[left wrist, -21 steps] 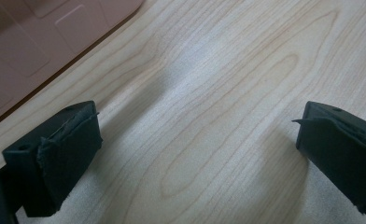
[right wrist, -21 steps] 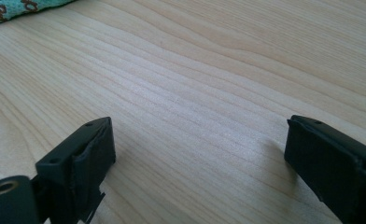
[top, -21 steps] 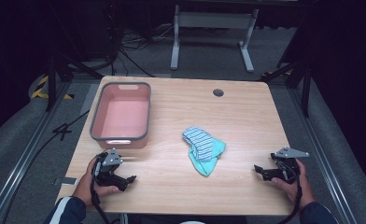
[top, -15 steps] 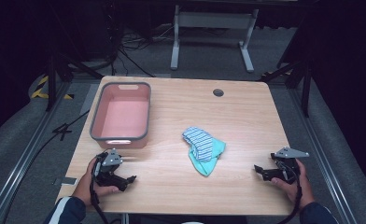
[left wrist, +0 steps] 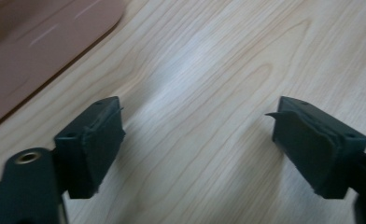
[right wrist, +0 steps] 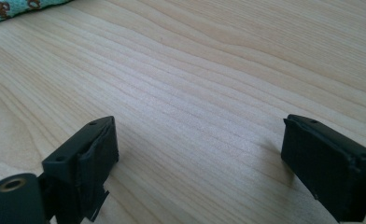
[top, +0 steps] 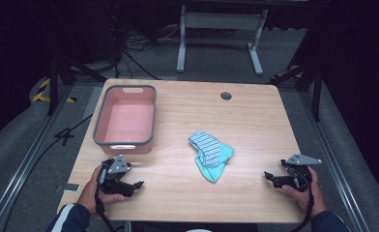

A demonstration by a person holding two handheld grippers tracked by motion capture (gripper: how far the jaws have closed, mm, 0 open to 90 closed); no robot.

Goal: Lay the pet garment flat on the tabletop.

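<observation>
Both grippers, left gripper (top: 138,184) and right gripper (top: 268,176), rest wide open and empty on the worktop (top: 255,121), either side of the cloth (top: 211,154).

You face a light wooden table (top: 255,121) with rounded corners, and a round dark cable hole (top: 225,95) sits near its far edge, well ahead of your right tongs. Grey carpeted floor (top: 28,140) surrounds it. Metal rails (top: 21,169) run along the floor outside each of your tongs. Beyond the far edge stands a grey metal frame (top: 221,21); cables (top: 139,53) trail there. The room behind is dark.
</observation>
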